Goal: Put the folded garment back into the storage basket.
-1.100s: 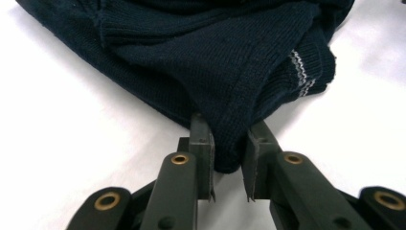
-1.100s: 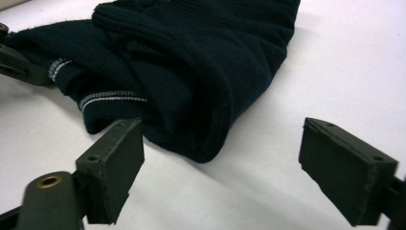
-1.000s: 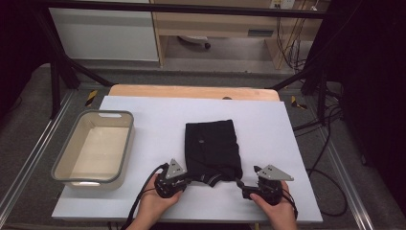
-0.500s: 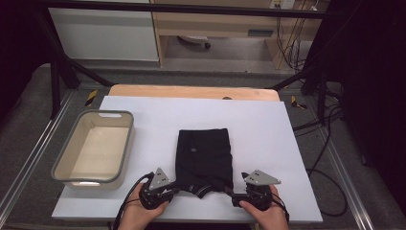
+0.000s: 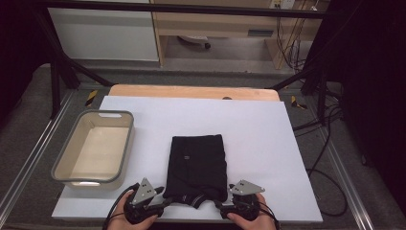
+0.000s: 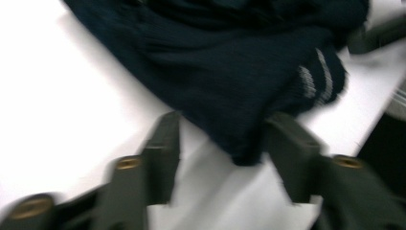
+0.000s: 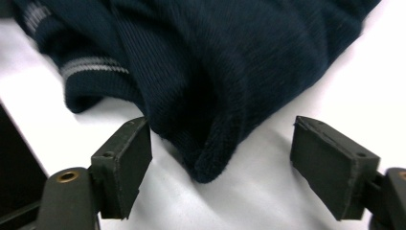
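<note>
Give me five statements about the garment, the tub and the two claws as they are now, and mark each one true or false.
1. The dark folded garment lies on the white table top. True.
2. The grey tub sits to the right of the garment in the high view. False: it sits to the left.
3. The left claw is clamped shut on the garment. False: its jaws stand apart, with a corner of the cloth between them.
4. The right claw is open, with a garment corner between its jaws. True.
5. The garment lies inside the tub. False: it lies on the table beside it.
</note>
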A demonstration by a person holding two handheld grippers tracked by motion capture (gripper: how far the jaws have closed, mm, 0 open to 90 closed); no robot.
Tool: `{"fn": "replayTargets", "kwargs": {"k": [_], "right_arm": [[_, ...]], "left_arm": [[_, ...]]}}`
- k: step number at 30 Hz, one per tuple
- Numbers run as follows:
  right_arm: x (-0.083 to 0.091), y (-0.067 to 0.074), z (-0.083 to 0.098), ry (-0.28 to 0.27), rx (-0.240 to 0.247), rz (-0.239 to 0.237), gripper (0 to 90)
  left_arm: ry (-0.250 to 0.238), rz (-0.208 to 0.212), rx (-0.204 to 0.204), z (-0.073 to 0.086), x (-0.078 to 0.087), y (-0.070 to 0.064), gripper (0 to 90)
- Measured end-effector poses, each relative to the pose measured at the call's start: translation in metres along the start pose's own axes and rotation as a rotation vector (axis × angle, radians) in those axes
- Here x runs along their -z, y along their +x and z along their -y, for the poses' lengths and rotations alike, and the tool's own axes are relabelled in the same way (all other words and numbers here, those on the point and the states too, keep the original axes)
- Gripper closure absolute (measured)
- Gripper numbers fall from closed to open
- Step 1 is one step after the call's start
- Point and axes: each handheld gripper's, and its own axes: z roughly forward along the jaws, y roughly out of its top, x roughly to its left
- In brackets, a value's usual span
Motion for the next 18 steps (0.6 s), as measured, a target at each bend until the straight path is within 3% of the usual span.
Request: {"fn": "replayTargets", "kwargs": {"k": [2, 4, 6, 7, 9, 10, 12, 14, 18], "right_arm": [[-0.003, 0.003, -0.001, -0.010, 0.030, 0.026, 28.7], [-0.004, 0.004, -0.003, -0.015, 0.041, 0.017, 37.3], [-0.004, 0.005, -0.003, -0.018, 0.049, 0.014, 39.7], [-0.005, 0.006, -0.005, -0.017, 0.056, 0.011, 46.5], [-0.005, 0.007, -0.005, -0.019, 0.059, 0.009, 49.1], [-0.005, 0.008, -0.004, -0.030, 0.064, 0.001, 59.8], [-0.005, 0.008, -0.004, -0.035, 0.068, -0.005, 64.0], [-0.005, 0.009, -0.004, -0.040, 0.094, -0.011, 75.2], [-0.003, 0.008, -0.004, -0.044, 0.111, -0.018, 79.9]], "left_arm": [[-0.031, -0.008, 0.015, -0.002, 0.003, 0.003, 30.5], [-0.055, -0.019, 0.026, -0.002, 0.005, 0.006, 27.0], [-0.068, -0.024, 0.045, -0.002, 0.004, 0.009, 25.2], [-0.077, -0.026, 0.056, -0.002, 0.004, 0.011, 21.9], [-0.087, -0.036, 0.079, -0.002, 0.002, 0.014, 20.8], [-0.090, -0.036, 0.088, -0.003, 0.001, 0.015, 19.0], [-0.098, -0.048, 0.091, -0.004, -0.001, 0.015, 19.0], [-0.100, -0.053, 0.094, -0.005, -0.002, 0.015, 18.4], [-0.107, -0.071, 0.082, -0.005, -0.002, 0.015, 18.3]]}}
